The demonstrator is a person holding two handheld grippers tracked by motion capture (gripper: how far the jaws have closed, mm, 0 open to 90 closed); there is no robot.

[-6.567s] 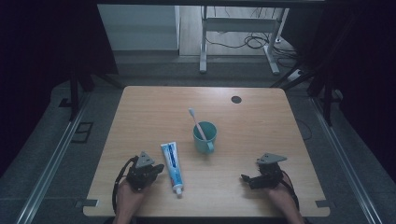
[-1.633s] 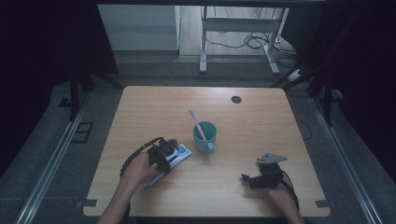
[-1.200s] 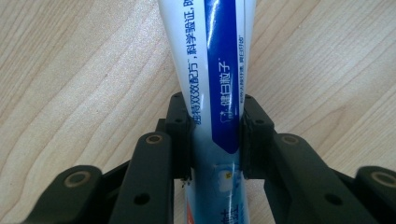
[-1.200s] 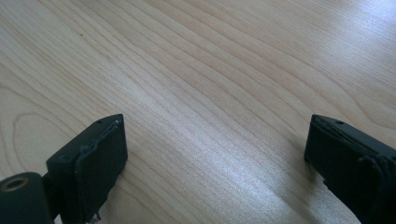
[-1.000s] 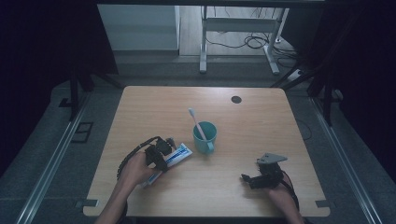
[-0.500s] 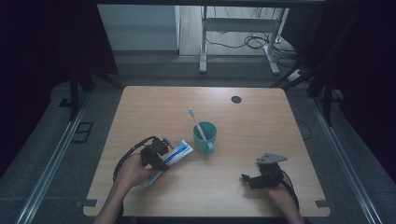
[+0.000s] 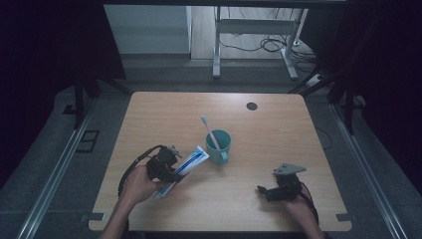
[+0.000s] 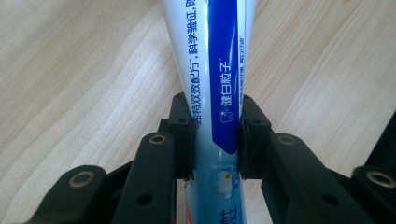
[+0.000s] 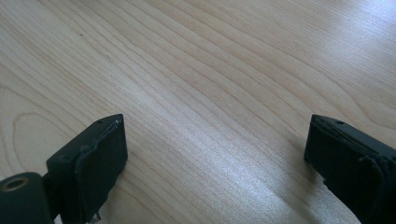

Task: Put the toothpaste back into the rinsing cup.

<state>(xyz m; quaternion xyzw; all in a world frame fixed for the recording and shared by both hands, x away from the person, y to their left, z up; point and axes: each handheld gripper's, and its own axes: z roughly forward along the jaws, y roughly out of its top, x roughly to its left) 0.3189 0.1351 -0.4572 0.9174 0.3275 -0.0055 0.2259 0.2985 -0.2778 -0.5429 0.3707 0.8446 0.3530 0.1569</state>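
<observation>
A white and blue toothpaste tube (image 7: 189, 162) is lifted off the wooden table (image 7: 164, 112), tilted, its far end close to the green cup (image 7: 219, 146). My left gripper (image 7: 174, 170) is shut on the tube's lower half; in the left gripper view both pads (image 8: 184, 140) press the tube (image 8: 217, 79) from either side. A white toothbrush (image 7: 209, 130) stands in the cup. At the table's front right my right gripper (image 7: 263, 191) rests open, and in the right gripper view its gripper (image 9: 215, 158) has bare wood between wide jaws.
A small dark round hole (image 7: 252, 106) sits in the table near its far right. Beyond the table are a grey floor, metal frame legs (image 7: 217, 50) and cables. Dark curtains hang on both sides.
The left gripper has risen a little with the toothpaste tube and carried it slightly toward the cup. The right gripper has stayed put.
</observation>
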